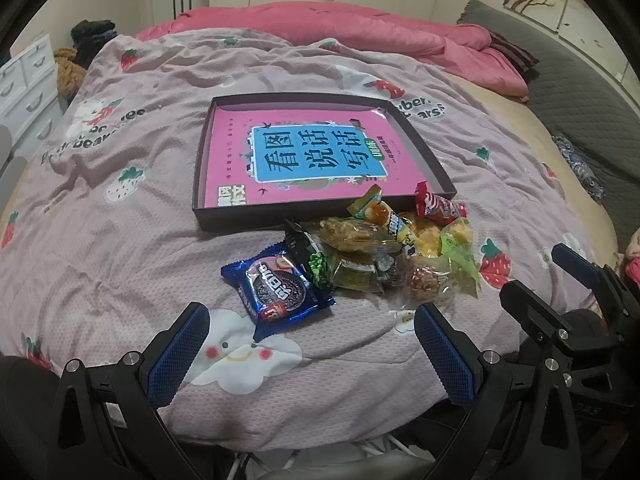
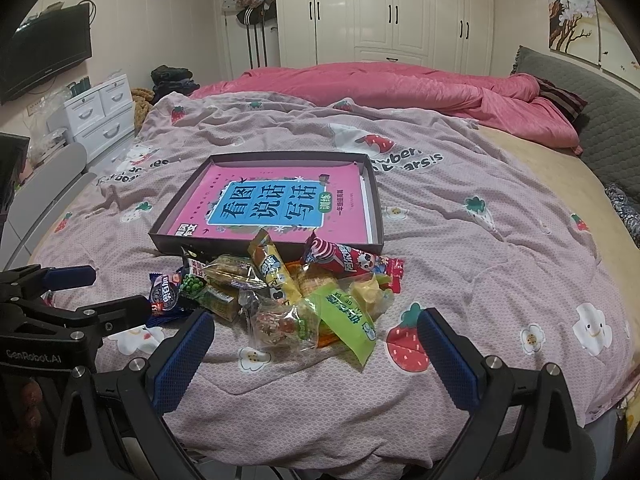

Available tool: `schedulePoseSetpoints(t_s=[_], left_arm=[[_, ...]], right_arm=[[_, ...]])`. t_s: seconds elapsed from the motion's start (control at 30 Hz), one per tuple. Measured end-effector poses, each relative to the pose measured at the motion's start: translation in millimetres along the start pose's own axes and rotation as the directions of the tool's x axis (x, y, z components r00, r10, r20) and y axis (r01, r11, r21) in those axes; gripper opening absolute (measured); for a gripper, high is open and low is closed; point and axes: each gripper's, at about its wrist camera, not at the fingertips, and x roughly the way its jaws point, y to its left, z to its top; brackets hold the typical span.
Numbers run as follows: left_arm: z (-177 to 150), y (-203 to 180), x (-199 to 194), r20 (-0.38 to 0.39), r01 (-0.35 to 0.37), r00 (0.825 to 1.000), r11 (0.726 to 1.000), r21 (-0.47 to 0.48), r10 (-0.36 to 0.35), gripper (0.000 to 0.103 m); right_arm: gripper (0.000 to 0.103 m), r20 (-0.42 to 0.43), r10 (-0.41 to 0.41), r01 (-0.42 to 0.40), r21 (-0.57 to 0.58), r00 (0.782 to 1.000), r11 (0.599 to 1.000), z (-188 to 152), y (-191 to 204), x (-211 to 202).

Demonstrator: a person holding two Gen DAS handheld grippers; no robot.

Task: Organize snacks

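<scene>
A pile of wrapped snacks point(image 1: 400, 256) point(image 2: 296, 296) lies on the bed just in front of a shallow dark box point(image 1: 224, 216) point(image 2: 160, 236) that holds a pink book point(image 1: 312, 152) point(image 2: 280, 204). A blue cookie packet point(image 1: 276, 288) point(image 2: 164, 296) sits at the pile's left end. A red candy packet point(image 1: 436, 204) point(image 2: 352, 264) leans on the box's near rim. My left gripper point(image 1: 312, 352) stands open just short of the blue packet, with nothing between its fingers. My right gripper point(image 2: 316, 356) is open too, close in front of a green packet point(image 2: 348, 320).
The bed carries a mauve strawberry-print cover point(image 1: 120, 240) point(image 2: 500, 260), with a pink quilt point(image 2: 400, 84) bunched at the far end. A grey headboard cushion point(image 2: 600, 120) lines the right side. White drawers point(image 2: 100, 112) stand at the left.
</scene>
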Motion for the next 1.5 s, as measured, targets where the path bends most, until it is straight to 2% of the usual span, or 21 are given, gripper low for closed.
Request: schedulePoseSetpoints(t_s=[0.27,0.67,0.93,1.27,1.5], left_arm=[[2.6,12.2,6.5,-0.029,-0.001,1.0,1.0,-0.025,0.001,0.101],[2.8,53.7,29.2,-0.114,-0.045,0.993,0.992,-0.117,0.032,0.101],[3.3,54.5,54.2,-0.168,-0.058,0.985,0.993,-0.103,0.04,0.101],[6.4,43.4,79.5,-0.192,-0.09,0.979,0.994,-0.069,0.075,0.101],[3.9,45.7,90.6,-0.208,-0.121,0.972,0.991,-0.055,0.108,0.101]], right_arm=[[0.102,-0.023,0.012,-0.012,0.01,1.0,1.0,0.0,-1.9,6.6],[0.102,-0.09,0.037,-0.034,0.035,0.995,0.999,-0.8,-6.8,23.4],[0.102,-0.137,0.063,-0.059,0.037,0.989,0.998,-2.8,-0.5,35.1],[0.093,-0.224,0.079,-0.062,0.085,0.971,0.994,-5.7,4.0,64.4],[0.088,-0.261,0.052,-0.041,0.05,0.964,0.998,-6.5,13.5,83.9]])
